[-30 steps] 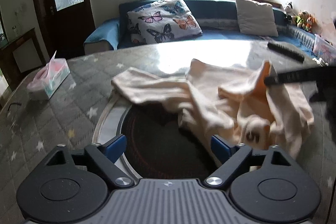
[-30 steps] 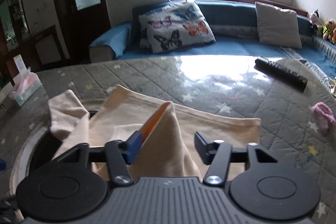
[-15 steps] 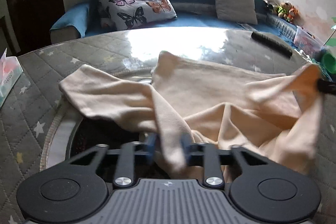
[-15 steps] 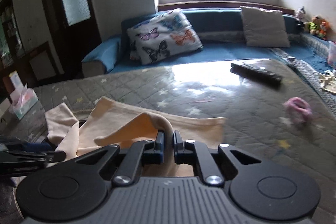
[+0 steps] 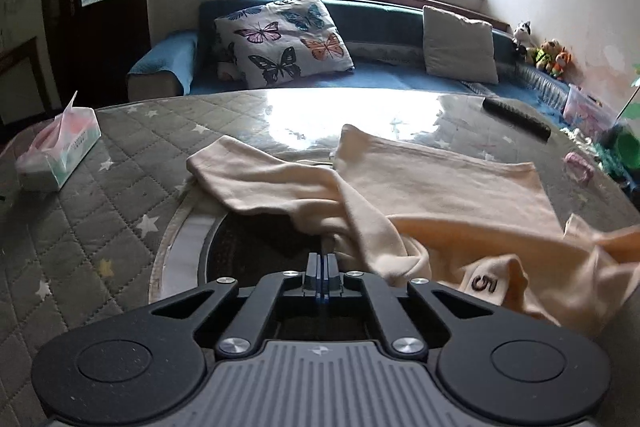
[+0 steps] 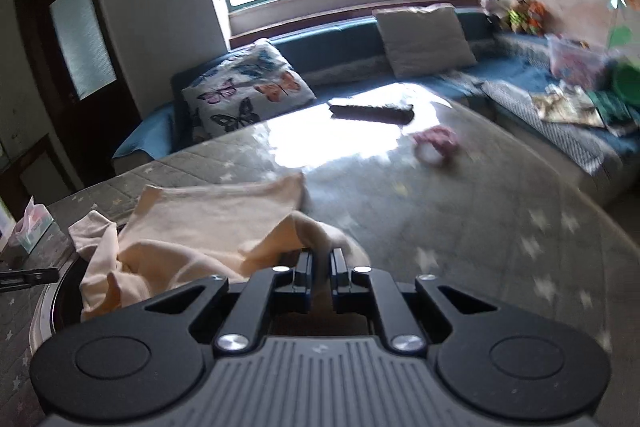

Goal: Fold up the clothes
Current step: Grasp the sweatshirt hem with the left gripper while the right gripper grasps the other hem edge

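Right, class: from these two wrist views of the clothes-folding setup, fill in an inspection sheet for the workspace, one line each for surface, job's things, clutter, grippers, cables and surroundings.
Surface: grey quilted star-print table cover with a dark round inset near the front.
Job's things: one cream garment, crumpled and spread across the table, a "5" printed on it.
Clutter: tissue box at left; black remote and a small pink item further back.
Grippers: left gripper shut on a fold of the garment; right gripper shut on another fold.
Cables: nothing seen.
Surroundings: blue sofa with butterfly pillow and plain cushion, window, dark door, soft toys at right.
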The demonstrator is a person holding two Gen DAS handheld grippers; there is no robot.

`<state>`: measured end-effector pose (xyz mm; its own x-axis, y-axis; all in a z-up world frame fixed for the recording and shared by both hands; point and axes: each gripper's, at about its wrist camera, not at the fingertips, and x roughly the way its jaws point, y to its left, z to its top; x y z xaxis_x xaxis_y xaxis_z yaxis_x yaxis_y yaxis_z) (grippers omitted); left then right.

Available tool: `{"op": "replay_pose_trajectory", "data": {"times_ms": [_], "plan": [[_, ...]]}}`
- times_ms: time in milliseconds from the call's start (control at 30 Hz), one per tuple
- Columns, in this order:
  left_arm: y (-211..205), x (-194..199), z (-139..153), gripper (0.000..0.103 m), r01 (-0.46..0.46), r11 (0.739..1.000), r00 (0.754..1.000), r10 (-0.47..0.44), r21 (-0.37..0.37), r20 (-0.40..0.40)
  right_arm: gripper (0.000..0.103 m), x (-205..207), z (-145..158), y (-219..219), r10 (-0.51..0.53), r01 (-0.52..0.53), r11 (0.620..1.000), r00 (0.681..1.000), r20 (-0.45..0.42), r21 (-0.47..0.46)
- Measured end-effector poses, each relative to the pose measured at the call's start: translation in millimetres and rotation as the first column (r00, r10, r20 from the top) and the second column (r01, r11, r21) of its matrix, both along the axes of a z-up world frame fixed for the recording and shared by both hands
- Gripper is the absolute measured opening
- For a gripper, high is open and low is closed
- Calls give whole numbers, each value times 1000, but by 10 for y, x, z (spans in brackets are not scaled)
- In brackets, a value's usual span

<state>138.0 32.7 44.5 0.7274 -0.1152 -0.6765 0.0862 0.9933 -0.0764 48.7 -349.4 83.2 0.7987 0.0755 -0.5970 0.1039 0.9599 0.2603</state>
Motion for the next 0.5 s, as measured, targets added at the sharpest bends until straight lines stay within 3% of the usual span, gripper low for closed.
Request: {"op": "replay_pose_trajectory", "data": {"times_ms": [133,200,267,500], "plan": [[-64,106,25,7,9,1000,1000,-9,-18,2,8,-122,-110,16,-4,4,1000,1000,-23,-11],[-127,181,17,25,12,1000,1000,-12,-12,10,9,-159,-127,22,-16,16,1000,1000,-22,-26],[-185,285,-5,34,13,1000,1000,-12,-16,19,11,-182,-148,-2,-27,27,999,999,-26,-19],[-324,785,-102,50,-15,1000,1000,15,-3,-5,17,-185,-210,-91,-55,54,998,998,-40,-42]]}}
